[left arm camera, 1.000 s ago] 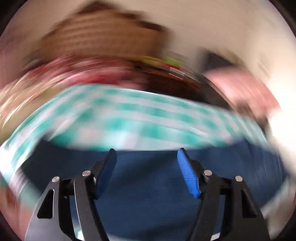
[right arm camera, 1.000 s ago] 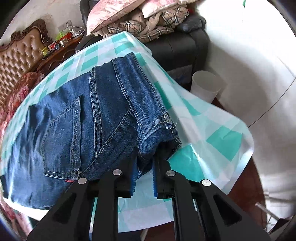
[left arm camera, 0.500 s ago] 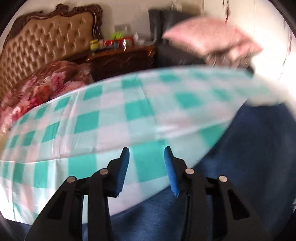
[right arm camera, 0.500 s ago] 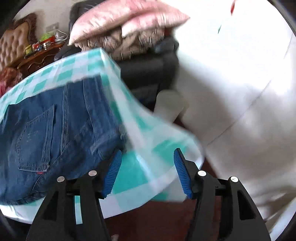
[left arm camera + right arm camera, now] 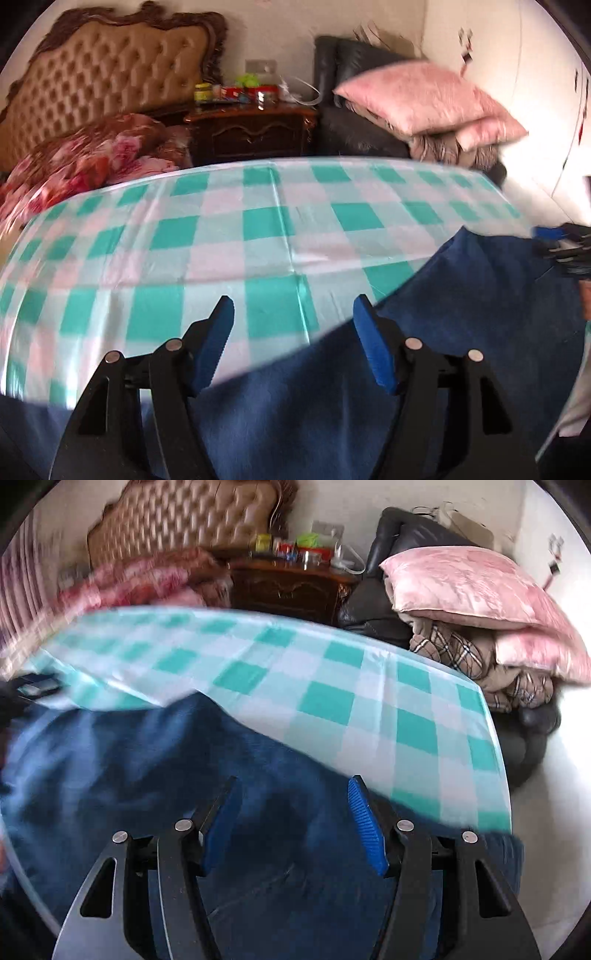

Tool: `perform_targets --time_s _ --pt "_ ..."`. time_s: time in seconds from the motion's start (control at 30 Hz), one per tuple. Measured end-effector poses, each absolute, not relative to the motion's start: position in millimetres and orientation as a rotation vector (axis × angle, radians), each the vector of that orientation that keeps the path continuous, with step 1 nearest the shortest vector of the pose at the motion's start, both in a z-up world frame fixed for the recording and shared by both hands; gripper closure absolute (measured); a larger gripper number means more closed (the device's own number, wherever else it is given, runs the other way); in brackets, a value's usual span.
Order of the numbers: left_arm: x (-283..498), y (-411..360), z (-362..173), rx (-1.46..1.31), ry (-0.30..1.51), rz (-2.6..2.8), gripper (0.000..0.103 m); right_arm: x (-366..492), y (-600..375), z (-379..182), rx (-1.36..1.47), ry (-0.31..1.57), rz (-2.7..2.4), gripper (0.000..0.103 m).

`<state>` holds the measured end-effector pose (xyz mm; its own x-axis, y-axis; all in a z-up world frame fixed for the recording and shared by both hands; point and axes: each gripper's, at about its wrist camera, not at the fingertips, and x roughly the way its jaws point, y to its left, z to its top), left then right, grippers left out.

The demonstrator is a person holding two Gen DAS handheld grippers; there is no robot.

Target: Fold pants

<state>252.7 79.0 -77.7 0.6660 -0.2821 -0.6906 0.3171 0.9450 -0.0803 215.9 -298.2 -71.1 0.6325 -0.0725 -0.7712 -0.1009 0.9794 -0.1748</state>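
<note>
your left claw is opening with nothing between its jaws; your right claw stands apart, gripping nothing. the jeans lie on the checked cloth, filling the right view from 6 to 9 o'clock. bring each claw low onto a denim edge, pinch only denim, and lift evenly so the fold lands square.

My left gripper: two black angular finger arms with triangular cut-outs, each carrying two round silver screws. Blue ribbed pads line the inner faces, toothed along the edges. My right gripper: same build, black arms with slot-shaped cut-outs, four silver screws in a row, blue ridged pads. Seen from the left camera, it shows as a blurred black-and-blue shape at the frame's right edge.
</note>
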Motion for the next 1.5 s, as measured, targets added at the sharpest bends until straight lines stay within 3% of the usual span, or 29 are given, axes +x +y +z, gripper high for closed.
perform_targets --time_s 0.13,0.3,0.5,0.7,0.8,1.07,1.27,1.5 --pt "207.8 101.8 -78.6 0.008 0.793 -0.243 0.039 230.1 -331.0 -94.5 -0.156 0.91 -0.14 0.046" --pt "151.7 116.2 -87.2 -0.065 0.821 -0.163 0.057 218.0 -342.3 -80.6 -0.147 0.823 -0.302 0.041" --pt "109.7 95.5 -91.7 -0.016 0.831 -0.216 0.058 131.3 -352.6 -42.3 0.062 0.739 -0.302 0.03" --pt "98.0 81.7 -113.3 0.068 0.889 -0.154 0.059 54.6 -337.6 -70.6 0.052 0.821 -0.261 0.025" --pt "84.8 74.1 -107.3 0.091 0.873 -0.18 0.063 41.0 -331.2 -91.5 0.006 0.886 -0.274 0.025" --pt "58.0 12.2 -82.0 0.047 0.848 -0.343 0.063 23.1 -330.2 -106.9 0.03 0.868 -0.293 0.022" --pt "53.0 -13.1 -107.0 0.066 0.932 -0.365 0.064 19.0 -318.7 -100.5 0.009 0.88 -0.333 0.022" --pt "48.9 -9.0 -114.6 0.059 0.902 -0.365 0.064 21.3 -281.6 -71.6 0.026 0.817 -0.257 0.022"
